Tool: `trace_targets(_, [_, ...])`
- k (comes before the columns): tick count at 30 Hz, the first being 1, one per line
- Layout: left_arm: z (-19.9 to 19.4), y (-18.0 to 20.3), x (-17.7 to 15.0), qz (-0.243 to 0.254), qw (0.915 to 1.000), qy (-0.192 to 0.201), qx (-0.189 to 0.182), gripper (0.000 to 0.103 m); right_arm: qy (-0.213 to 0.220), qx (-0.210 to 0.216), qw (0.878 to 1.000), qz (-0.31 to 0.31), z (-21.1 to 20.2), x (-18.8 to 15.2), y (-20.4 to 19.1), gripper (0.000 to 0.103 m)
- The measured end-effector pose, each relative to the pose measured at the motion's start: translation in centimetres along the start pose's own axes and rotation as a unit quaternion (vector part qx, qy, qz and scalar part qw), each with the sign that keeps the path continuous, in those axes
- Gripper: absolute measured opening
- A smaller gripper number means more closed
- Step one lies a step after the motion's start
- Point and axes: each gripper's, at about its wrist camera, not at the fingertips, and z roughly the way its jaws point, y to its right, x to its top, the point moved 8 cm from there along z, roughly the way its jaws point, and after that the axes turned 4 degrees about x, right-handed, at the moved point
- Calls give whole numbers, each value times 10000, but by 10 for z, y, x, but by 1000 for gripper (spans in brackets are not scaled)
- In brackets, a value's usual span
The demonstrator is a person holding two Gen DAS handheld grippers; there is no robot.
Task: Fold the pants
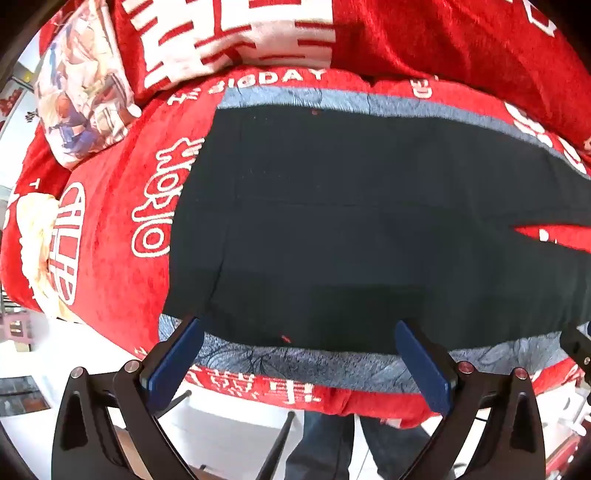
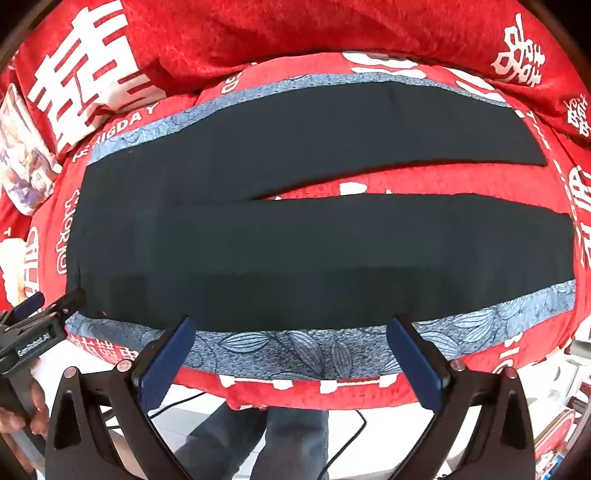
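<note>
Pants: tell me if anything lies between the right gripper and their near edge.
Nothing visible does. The right gripper hangs open over the blue leaf-print cloth, right by the near edge of the dark pants, which lie flat and uncovered on the red blanket.

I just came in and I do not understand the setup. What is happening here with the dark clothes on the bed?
A person holds a tool in each hand above a pair of dark pants spread flat on a blue patterned cloth over a red bedspread. The two legs lie apart, not yet folded. The left tool and the right tool both hang open over the near edge of the pants, gripping nothing. Folding has not started.
</note>
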Motion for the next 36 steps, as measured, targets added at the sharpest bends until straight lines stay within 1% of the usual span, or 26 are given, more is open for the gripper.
trace_targets(2, [0, 2, -6, 31, 10000, 51, -20, 103, 72, -4, 10000, -42, 1, 1, 0, 103])
trace_targets(5, [10, 1, -11, 54, 9999, -126, 18, 103, 51, -3, 10000, -69, 2, -2, -7, 103])
trace_targets(6, [10, -4, -12, 16, 9998, -157, -96, 103, 83, -62, 9999, -63, 2, -2, -10, 103])
trace_targets(8, [10, -8, -16, -25, 9997, -190, -136, 103, 174, -139, 9997, -62, -1, -5, -16, 103])
trace_targets(11, [10, -12, -13, 15, 9997, -228, -106, 103, 101, -146, 9998, 14, -1, -8, -23, 103])
trace_targets(13, [10, -12, -13, 72, 9995, -267, -171, 103, 27, -162, 9998, 85, 0, -9, -22, 103])
trace_targets(17, [7, -16, -9, 24, 9998, -184, -83, 103, 43, -359, 9992, 153, 0, -12, -21, 103])
trace_targets(20, [6, -19, -5, -54, 9998, -161, -137, 103, 68, -407, 9989, 242, -2, -11, -19, 103])
trace_targets(23, [5, -19, -3, -36, 9995, -161, -252, 103, 86, -447, 9986, 270, -4, -10, -17, 103])
trace_targets(26, [4, -21, -1, -53, 9998, -112, -170, 103, 169, -470, 9983, 287, -8, -7, -16, 103])
trace_targets(36, [3, -20, -6, -77, 9998, -143, -128, 103, 177, -489, 9983, 256, -10, -4, -14, 103])
